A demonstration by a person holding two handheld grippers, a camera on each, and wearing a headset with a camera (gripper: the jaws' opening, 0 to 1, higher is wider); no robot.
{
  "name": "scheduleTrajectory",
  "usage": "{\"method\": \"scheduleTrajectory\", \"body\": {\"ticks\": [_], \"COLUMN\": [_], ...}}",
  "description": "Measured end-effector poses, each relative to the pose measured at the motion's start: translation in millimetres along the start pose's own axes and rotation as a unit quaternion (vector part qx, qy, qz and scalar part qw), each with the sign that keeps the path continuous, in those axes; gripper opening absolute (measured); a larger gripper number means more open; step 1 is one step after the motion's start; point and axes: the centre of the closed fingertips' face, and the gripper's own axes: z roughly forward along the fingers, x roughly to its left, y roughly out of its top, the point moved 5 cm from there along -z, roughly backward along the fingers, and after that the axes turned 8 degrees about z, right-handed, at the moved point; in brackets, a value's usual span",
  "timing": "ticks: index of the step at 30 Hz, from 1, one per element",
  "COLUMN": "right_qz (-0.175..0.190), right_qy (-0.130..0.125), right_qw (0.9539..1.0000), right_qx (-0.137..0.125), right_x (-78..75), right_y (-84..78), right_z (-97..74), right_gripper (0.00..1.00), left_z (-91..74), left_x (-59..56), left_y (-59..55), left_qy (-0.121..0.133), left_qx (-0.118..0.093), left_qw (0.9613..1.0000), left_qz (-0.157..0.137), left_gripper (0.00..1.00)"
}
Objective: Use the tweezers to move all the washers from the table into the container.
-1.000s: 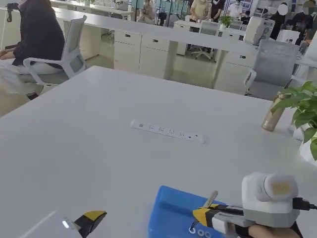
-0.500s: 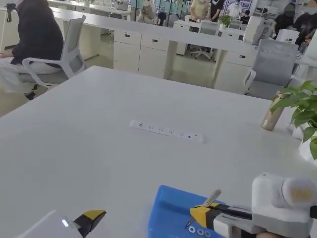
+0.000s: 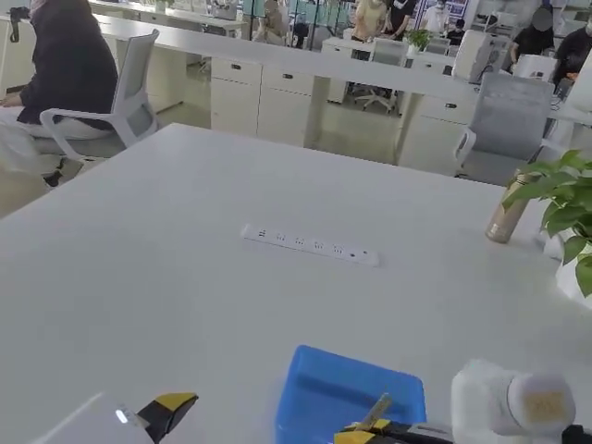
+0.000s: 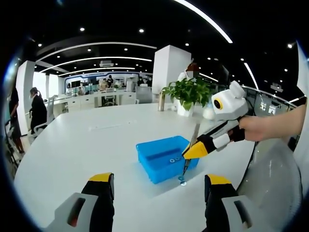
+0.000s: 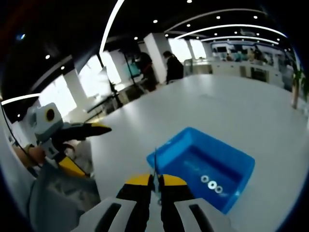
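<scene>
Fingers (image 5: 140, 181) of the right gripper (image 5: 155, 180) are pressed together, clamped on the tweezers (image 4: 192, 145). Tweezer tips point down at one washer (image 4: 182, 182) lying on the desk (image 3: 185, 277), just beside the blue container (image 3: 314, 393); whether tips and washer touch cannot be told. Three more washers (image 5: 211, 182) lie in a row on the container floor. Container sits near the desk's near edge. Left gripper (image 4: 158, 180) hangs over the desk, fingers (image 4: 102, 180) wide apart, holding nothing. Power strip (image 3: 310, 245) lies mid-desk.
</scene>
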Motion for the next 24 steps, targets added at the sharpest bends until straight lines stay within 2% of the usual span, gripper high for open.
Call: {"method": "scheduleTrajectory", "body": {"ticks": [11, 24], "right_qz": [-0.014, -0.021], "right_qy": [0.0, 0.0], "right_qw": [0.9994, 0.9989], "right_qx": [0.032, 0.041], "right_x": [0.7, 1.7], "right_y": [-18.1, -20.6], "right_z": [11.2, 14.2], "right_gripper": [0.03, 0.03], "left_z": [0.0, -0.3], "left_x": [0.9, 0.1], "left_y": [0.8, 1.1], "left_qy": [0.003, 0.001], "left_qx": [-0.002, -0.001], "left_qw": [1.0, 1.0], "left_qz": [0.0, 0.0], "left_gripper": [0.78, 0.78]}}
